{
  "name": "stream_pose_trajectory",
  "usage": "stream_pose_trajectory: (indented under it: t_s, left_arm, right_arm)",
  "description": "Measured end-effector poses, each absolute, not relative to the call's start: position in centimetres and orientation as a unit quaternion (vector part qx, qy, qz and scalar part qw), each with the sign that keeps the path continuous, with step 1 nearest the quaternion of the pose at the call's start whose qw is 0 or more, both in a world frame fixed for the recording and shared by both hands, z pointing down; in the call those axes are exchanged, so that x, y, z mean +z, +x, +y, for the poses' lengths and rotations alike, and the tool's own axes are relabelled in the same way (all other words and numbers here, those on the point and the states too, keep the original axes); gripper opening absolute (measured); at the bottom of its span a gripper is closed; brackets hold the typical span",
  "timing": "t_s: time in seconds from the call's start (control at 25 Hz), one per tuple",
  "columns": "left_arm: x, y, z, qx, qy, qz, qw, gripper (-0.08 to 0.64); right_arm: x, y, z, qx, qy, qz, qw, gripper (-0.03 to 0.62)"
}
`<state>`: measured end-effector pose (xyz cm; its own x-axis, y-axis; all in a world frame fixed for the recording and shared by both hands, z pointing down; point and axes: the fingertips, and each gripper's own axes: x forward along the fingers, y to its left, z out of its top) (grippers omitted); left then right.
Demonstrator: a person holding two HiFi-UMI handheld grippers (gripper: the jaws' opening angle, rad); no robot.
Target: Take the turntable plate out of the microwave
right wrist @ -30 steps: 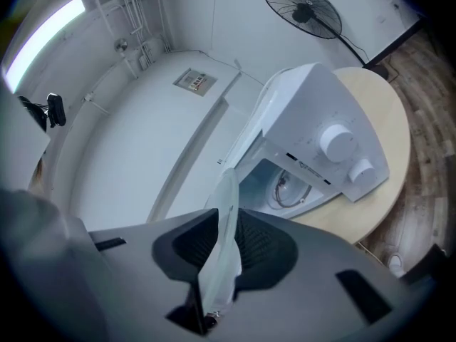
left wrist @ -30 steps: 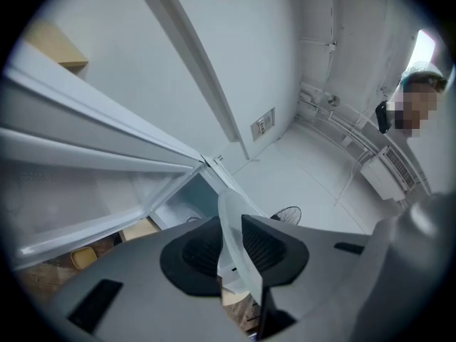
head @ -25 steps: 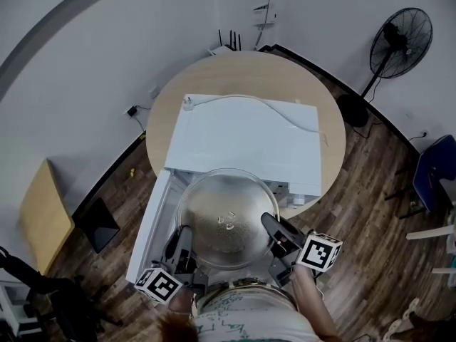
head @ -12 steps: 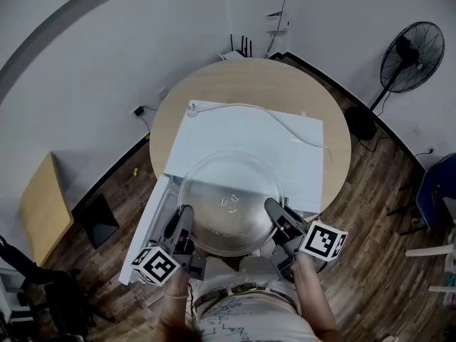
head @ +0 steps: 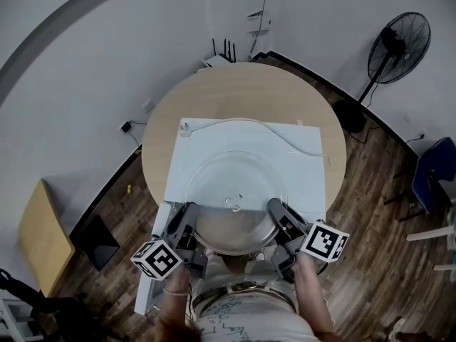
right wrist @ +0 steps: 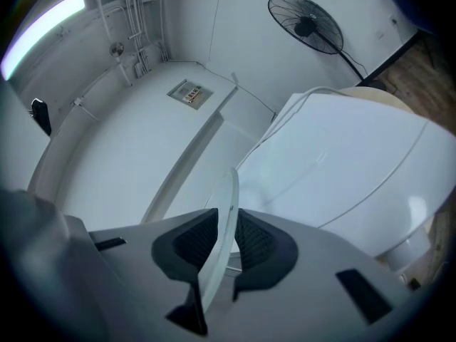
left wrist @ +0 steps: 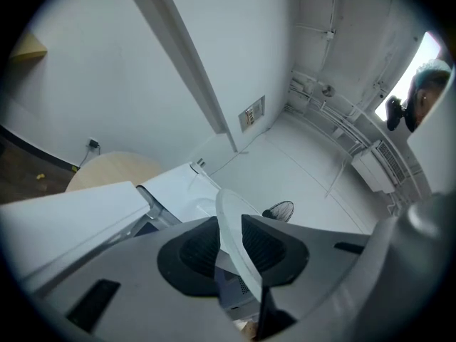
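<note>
Above the white boxy microwave (head: pixel 214 137), the round clear-glass turntable plate (head: pixel 235 191), rim-pinched by the left gripper (head: pixel 187 216) and right gripper (head: pixel 276 209), now hangs lifted out, so removal seems nearly done.

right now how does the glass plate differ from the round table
The turntable plate is clear glass; the table is tan wood. The plate is smaller and held at its rim by the left gripper and right gripper; the table carries the microwave. Both are round.
</note>
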<state>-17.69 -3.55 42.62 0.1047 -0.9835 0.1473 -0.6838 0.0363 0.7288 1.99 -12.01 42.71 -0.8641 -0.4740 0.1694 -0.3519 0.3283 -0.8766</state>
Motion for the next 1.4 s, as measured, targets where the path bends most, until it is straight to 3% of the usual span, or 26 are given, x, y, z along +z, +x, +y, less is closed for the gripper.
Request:
stream_pose_trajectory:
  t_s: [0.48, 0.84, 1.04, 1.4]
  left_arm:
    - [42.5, -19.2, -7.7, -0.136, 0.684, -0.626, 0.350, 0.107]
    - [43.8, -18.5, -8.9, 0.031, 0.689, -0.642, 0.335, 0.140]
    - [44.3, -17.5, -9.7, 0.185, 0.693, -0.650, 0.250, 0.158]
    - [44.4, -17.7, -10.3, 0.213, 0.704, -0.626, 0.259, 0.160]
  right_arm:
    - [42.8, 1.3, -13.8, -0.476, -0.343, 0.809, 0.038, 0.084]
    - [43.5, 1.7, -15.1, -0.434, -0.408, 0.803, -0.036, 0.121]
    - [43.8, 2.2, -15.9, -0.418, -0.440, 0.792, -0.069, 0.140]
    - [44.3, 1.7, -16.2, -0.413, -0.421, 0.796, -0.136, 0.168]
